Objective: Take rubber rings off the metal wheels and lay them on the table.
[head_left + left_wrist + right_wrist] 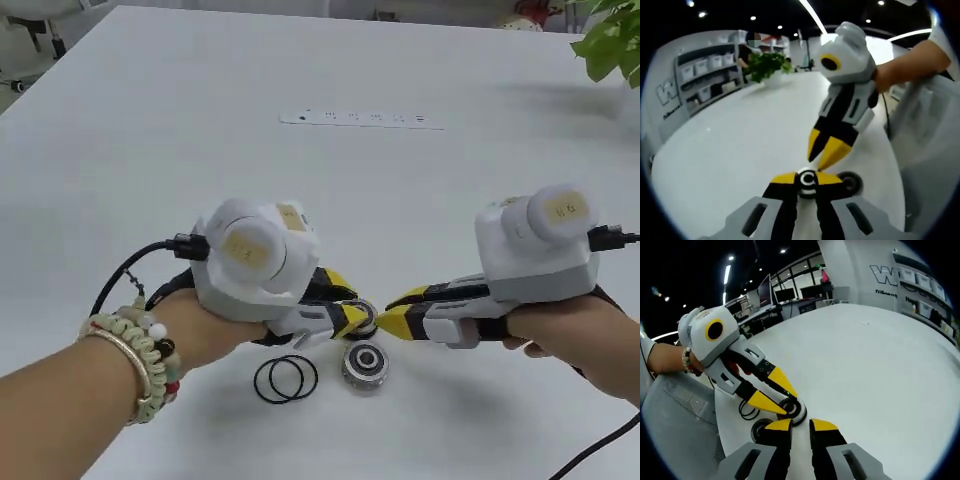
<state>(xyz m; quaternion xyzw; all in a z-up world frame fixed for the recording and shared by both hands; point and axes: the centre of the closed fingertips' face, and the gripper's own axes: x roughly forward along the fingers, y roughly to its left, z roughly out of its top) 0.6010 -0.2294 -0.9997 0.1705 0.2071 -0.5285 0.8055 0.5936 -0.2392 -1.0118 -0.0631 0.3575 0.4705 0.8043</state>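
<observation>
My left gripper (pixel 352 316) is shut on a small metal wheel (pixel 366 318), held just above the white table (pixel 330 190). In the left gripper view the wheel (pixel 807 184) sits between my yellow fingertips (pixel 785 178). My right gripper (pixel 392 322) points at that wheel from the right, its jaws a little apart with nothing between them; its tips (pixel 779 425) stand close to the held wheel (pixel 794 409). A second metal wheel (pixel 365 362) lies flat on the table below. Two black rubber rings (pixel 285 379) lie overlapping to its left.
A white power strip (pixel 360 118) lies across the far middle of the table. A green plant (pixel 610 40) stands at the far right corner. Black cables (pixel 120 280) trail from both grippers. Shelves (pixel 705 75) and a person stand beyond the table.
</observation>
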